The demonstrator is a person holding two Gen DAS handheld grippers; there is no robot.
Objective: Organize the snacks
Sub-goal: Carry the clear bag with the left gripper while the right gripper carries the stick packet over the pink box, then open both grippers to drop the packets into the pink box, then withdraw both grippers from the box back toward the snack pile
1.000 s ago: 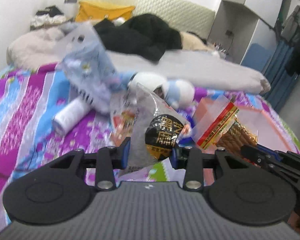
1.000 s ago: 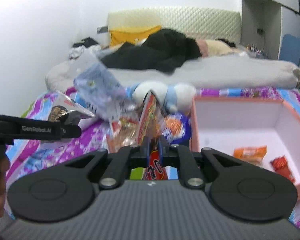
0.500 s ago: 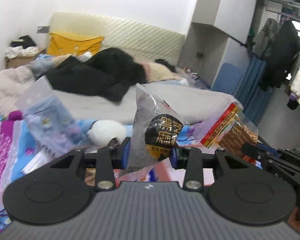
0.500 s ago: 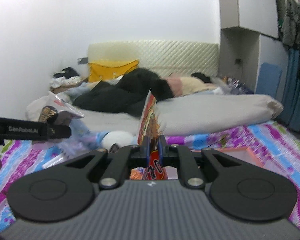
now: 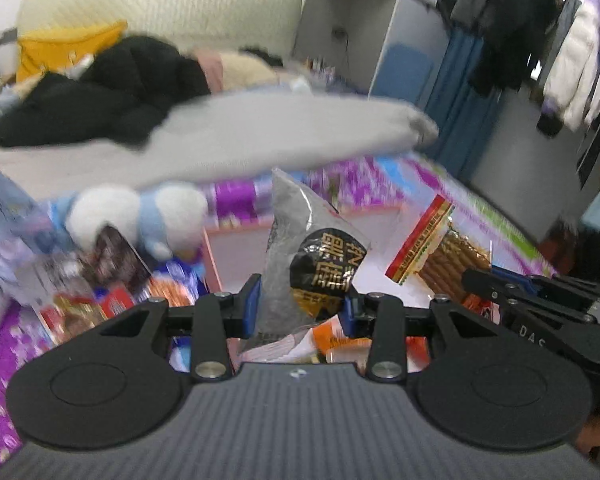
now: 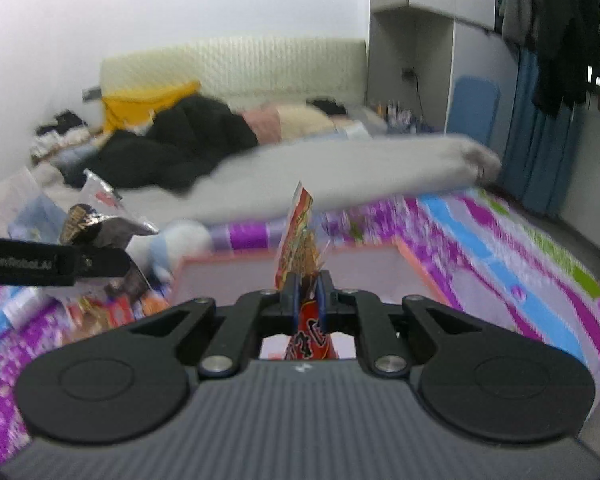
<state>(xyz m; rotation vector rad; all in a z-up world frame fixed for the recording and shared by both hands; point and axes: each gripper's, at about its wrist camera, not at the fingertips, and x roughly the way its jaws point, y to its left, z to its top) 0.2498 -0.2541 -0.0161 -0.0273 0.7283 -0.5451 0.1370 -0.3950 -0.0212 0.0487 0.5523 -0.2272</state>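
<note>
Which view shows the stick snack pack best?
Left wrist. It shows the stick snack pack broadside in the right gripper: red header strip and brown sticks readable. The right wrist view sees the same pack edge-on, a thin red sliver between its own shut jaws, above the box.

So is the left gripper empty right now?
No, the left gripper has its fingers closed on a grey snack packet with a black and gold label.

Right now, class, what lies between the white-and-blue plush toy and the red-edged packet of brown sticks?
In the left wrist view, the grey snack bag with a black-gold label, pinched by the left gripper.
</note>
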